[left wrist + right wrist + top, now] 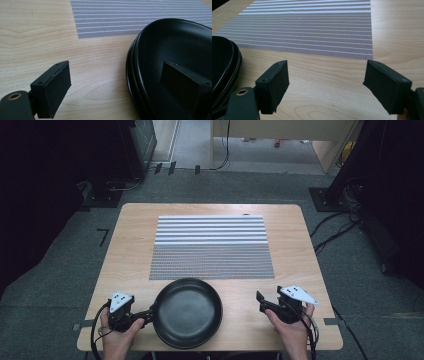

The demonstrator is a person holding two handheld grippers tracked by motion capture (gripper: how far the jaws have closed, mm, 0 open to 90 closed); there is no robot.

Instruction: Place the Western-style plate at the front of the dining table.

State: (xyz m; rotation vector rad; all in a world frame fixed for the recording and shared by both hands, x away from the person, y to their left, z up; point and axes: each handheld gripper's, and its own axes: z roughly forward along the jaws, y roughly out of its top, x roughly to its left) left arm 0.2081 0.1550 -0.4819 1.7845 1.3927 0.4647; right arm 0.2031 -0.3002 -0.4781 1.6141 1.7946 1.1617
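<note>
Pan (187, 312) just right of left gripper (142, 316), jaws astride its rim

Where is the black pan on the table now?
In the high view the black pan sits at the table's near edge, just below the striped mat, between the left gripper and the right gripper.

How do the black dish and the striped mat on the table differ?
The black dish is round with a raised rim; the striped mat is a flat rectangle. The dish is plain black; the mat has grey and white stripes, paler toward its far edge. The dish sits at the table's near edge, with the left gripper open astride its rim; the mat lies mid-table, untouched. Both rest on the same wooden top, side by side.
</note>
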